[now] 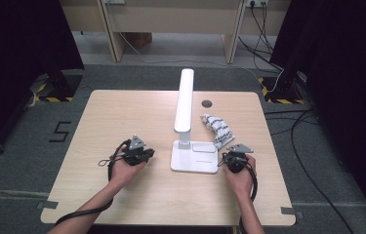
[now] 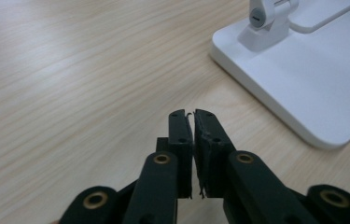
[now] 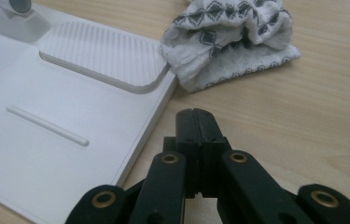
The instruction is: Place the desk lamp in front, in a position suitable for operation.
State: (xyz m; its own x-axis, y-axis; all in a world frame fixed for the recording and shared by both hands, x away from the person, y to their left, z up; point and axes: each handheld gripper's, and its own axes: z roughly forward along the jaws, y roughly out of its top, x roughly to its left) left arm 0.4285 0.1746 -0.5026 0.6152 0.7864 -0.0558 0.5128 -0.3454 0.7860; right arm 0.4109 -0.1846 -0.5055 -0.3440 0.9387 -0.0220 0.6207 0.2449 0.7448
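Overhead, lamp (image 1: 185, 105) arm visible; right tool (image 3: 195, 112) view: cloth (image 3: 231, 39) weave.

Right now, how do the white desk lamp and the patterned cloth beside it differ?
The desk lamp is rigid, plain white and stands upright on a flat base; the cloth is soft, crumpled and lies low. The lamp is unpatterned, while the cloth carries dark diamond print. The lamp is clearly larger. Both rest on the wooden table, the cloth against the base's corner.

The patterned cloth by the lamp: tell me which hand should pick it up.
Right, probably. The right tongs sit beside the lamp base with the cloth just ahead of their shut jaws. The left tongs are across the base from it, so the lamp blocks them.
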